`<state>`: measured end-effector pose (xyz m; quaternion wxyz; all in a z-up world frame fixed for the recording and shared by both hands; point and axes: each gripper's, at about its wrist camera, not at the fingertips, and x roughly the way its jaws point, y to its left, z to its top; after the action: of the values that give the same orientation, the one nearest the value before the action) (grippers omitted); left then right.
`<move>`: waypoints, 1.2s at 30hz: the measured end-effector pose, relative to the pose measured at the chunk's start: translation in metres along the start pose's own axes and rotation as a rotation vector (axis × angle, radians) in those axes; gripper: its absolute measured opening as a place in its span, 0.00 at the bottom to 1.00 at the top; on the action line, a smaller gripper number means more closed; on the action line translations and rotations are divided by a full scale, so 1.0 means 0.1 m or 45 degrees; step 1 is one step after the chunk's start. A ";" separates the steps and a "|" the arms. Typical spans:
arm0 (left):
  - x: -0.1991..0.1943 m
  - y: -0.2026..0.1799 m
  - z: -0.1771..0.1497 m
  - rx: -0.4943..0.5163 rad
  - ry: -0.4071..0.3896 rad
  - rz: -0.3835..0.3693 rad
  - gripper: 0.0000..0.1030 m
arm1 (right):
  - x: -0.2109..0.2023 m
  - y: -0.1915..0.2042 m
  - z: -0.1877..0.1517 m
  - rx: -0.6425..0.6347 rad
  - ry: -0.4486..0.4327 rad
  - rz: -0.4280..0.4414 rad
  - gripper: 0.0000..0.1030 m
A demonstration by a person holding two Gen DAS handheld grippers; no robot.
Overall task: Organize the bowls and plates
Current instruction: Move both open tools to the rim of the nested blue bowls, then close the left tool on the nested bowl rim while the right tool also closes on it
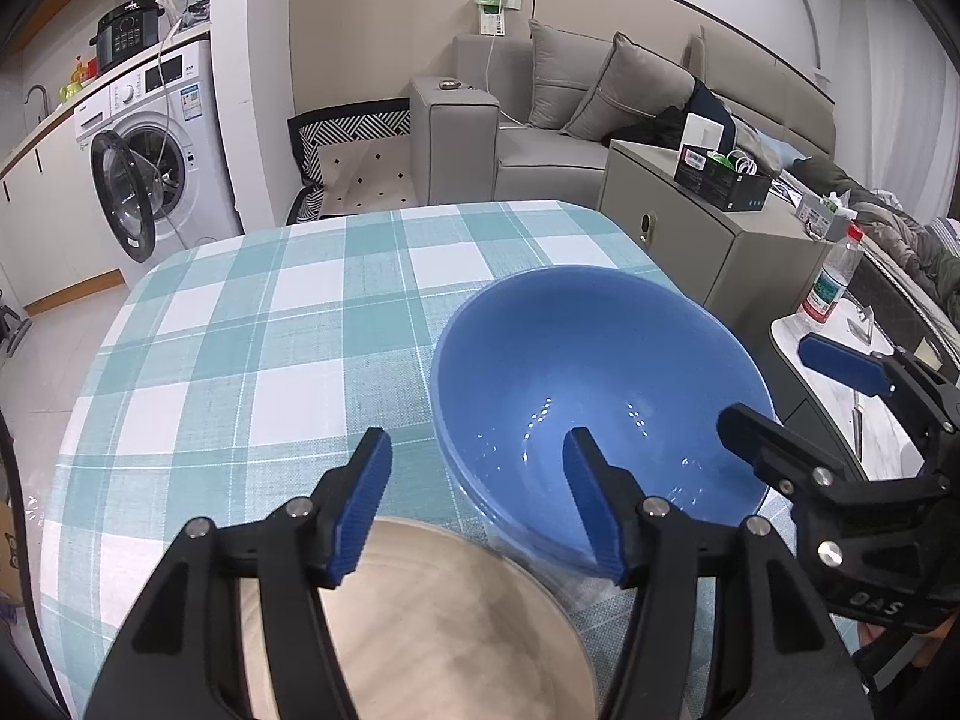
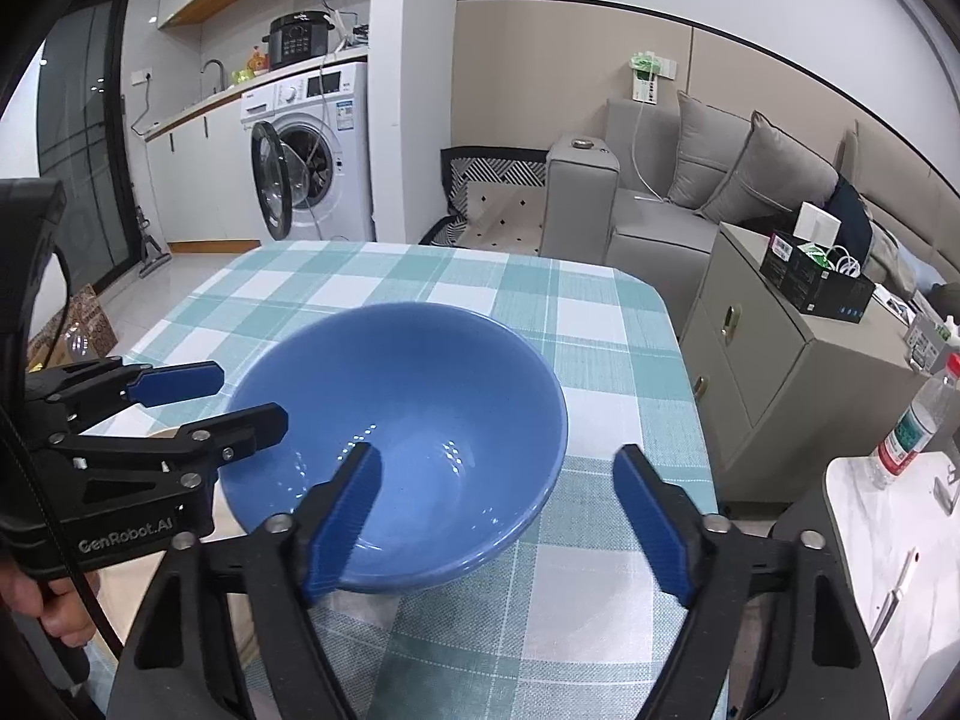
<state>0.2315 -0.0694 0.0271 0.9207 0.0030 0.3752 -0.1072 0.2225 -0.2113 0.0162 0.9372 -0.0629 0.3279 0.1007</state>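
bowl: blue bowl [image 2: 408,420] near the table's [image 1: 288,324] right edge
plate: beige plate [image 1: 444,618] at near edge
left gripper [image 1: 477,504]: open wide, empty
right gripper [image 2: 498,516]: open wide, empty

Both cams sit on the grippers and look forward along the fingers, tilted down to the checked table [image 1: 288,324] from close above. The left wrist cam is at the near left – under it a beige plate [image 1: 456,618], very near, and the blue bowl [image 1: 600,396] to its right. The right wrist cam is at the near right, w/ the same bowl [image 2: 408,420] just ahead. Each view catches the other gripper at its edge. Shared far part – washing machine [image 2: 312,150], sofa [image 2: 690,192], cabinet [image 2: 798,360].
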 end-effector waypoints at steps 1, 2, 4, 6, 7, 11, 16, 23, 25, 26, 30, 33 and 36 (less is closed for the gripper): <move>-0.01 0.00 0.00 -0.001 -0.003 -0.001 0.59 | -0.02 0.00 0.00 -0.004 -0.004 0.008 0.85; -0.02 0.00 0.00 -0.001 -0.006 -0.002 0.60 | -0.05 -0.01 0.01 -0.006 -0.009 0.014 0.88; -0.04 0.01 0.01 -0.001 -0.014 0.000 0.61 | -0.09 -0.04 0.01 0.007 -0.024 0.026 0.94; -0.05 0.00 0.01 0.006 -0.014 0.005 0.61 | -0.12 -0.08 0.01 0.019 -0.039 0.049 0.96; -0.05 0.00 0.01 0.007 -0.013 0.006 0.61 | -0.14 -0.10 0.00 0.028 -0.045 0.061 0.98; -0.05 -0.01 0.02 0.009 -0.018 0.026 0.84 | -0.18 -0.22 0.00 0.081 -0.084 0.125 0.99; -0.01 0.02 0.01 -0.003 0.004 0.003 0.95 | -0.15 -0.39 -0.06 0.155 -0.111 0.181 0.99; 0.05 0.07 0.00 -0.057 0.012 -0.020 1.00 | -0.04 -0.58 -0.09 0.244 -0.091 0.229 0.99; 0.07 0.08 -0.01 -0.067 0.019 -0.022 1.00 | 0.00 -0.63 -0.10 0.283 -0.081 0.255 0.99; 0.08 0.08 -0.01 -0.074 0.023 -0.025 1.00 | 0.02 -0.65 -0.11 0.298 -0.077 0.264 0.99; 0.13 0.14 -0.02 -0.118 0.031 -0.039 1.00 | 0.13 -0.68 -0.15 0.335 -0.043 0.290 0.99; 0.17 0.17 -0.03 -0.158 0.043 -0.065 1.00 | 0.24 -0.66 -0.18 0.357 -0.006 0.315 0.99; 0.21 0.16 -0.04 -0.167 0.056 -0.070 1.00 | 0.30 -0.65 -0.22 0.382 0.016 0.346 0.99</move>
<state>0.2467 -0.0574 0.0084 0.9072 -0.0651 0.4016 -0.1074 0.2477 -0.2743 -0.0161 0.9118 0.1214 0.3507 0.1758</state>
